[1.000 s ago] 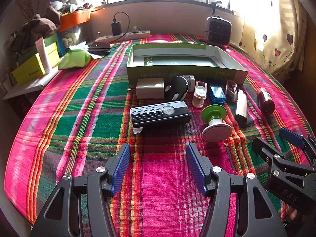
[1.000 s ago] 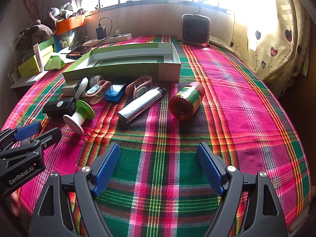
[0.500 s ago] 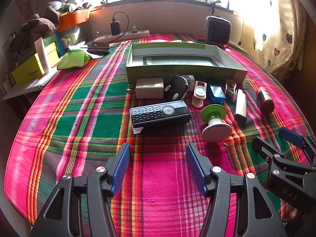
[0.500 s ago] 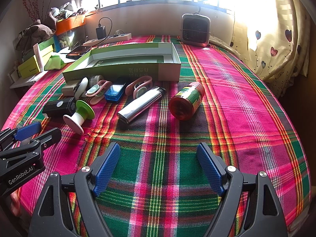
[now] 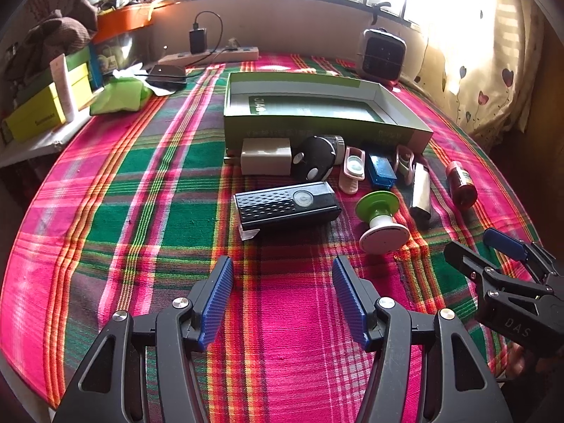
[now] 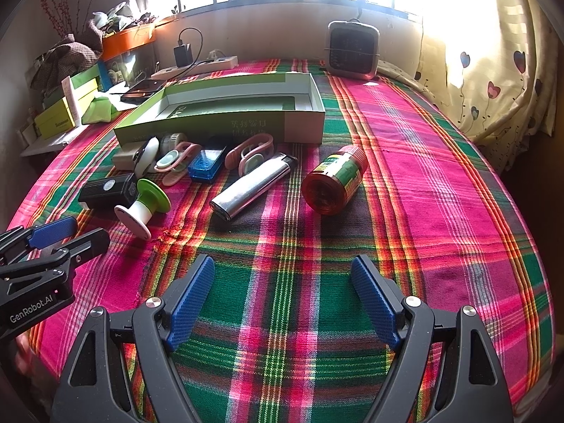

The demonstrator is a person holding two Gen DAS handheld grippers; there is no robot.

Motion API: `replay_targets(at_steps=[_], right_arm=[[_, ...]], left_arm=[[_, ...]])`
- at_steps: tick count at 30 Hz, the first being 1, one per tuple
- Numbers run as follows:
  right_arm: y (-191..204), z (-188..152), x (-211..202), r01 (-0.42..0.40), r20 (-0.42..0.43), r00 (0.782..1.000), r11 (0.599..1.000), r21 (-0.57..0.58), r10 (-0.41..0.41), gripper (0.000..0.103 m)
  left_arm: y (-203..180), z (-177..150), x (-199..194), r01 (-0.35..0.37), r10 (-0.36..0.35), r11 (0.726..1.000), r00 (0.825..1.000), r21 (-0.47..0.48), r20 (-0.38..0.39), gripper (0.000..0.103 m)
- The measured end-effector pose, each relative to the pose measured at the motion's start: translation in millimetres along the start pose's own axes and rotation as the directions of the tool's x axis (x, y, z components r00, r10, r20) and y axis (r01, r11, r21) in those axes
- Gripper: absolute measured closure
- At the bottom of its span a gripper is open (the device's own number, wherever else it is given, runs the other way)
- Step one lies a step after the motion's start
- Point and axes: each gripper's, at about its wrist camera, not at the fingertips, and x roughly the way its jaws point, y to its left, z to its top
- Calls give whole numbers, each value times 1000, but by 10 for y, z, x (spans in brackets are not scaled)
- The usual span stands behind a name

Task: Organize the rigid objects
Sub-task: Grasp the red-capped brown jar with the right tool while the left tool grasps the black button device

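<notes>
Left gripper [image 5: 282, 296]: jaws spread wide, nothing held, hovering over the plaid cloth [image 5: 141, 211] on the near side of the objects. Directly ahead of it a black perforated device [image 5: 287, 208] is lying flat.

The task objects are laid in a loose row in front of the open green box [image 5: 317, 105], all outside it; only a printed green insert is seen inside the box. Left to right in the left wrist view: white charger block [image 5: 266, 157] just beside the box's front wall, black round gadget [image 5: 315, 164] touching it, pink clip [image 5: 353, 169], blue translucent case [image 5: 380, 172], second pink clip [image 5: 405, 164], silver lighter [image 5: 421, 194], red jar [image 5: 461, 185] on its side. A green-and-white spool [image 5: 382, 222] is tipped over, nearer than the row, between the black device and the lighter.

Right gripper [image 6: 282, 299]: jaws also spread wide, empty, above the cloth, near side of the lighter [image 6: 252, 185] and jar [image 6: 333, 179], well apart from both.
</notes>
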Motion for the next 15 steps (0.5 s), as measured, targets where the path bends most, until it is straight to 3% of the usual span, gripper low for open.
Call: replay_targets(at_steps=[8, 13, 15], right_arm=[[-164, 184, 6, 17, 5, 1000, 999, 52, -17, 23], [-283, 381, 56, 33, 16, 999, 995, 92, -35, 23], [-323, 447, 94, 32, 13, 999, 993, 112, -34, 23]], left_arm=[[296, 165, 3, 1, -1, 1000, 1000, -28, 6, 45], [325, 304, 47, 43, -43, 999, 999, 1, 12, 45], [316, 343, 83, 97, -97, 995, 995, -1, -5, 45]])
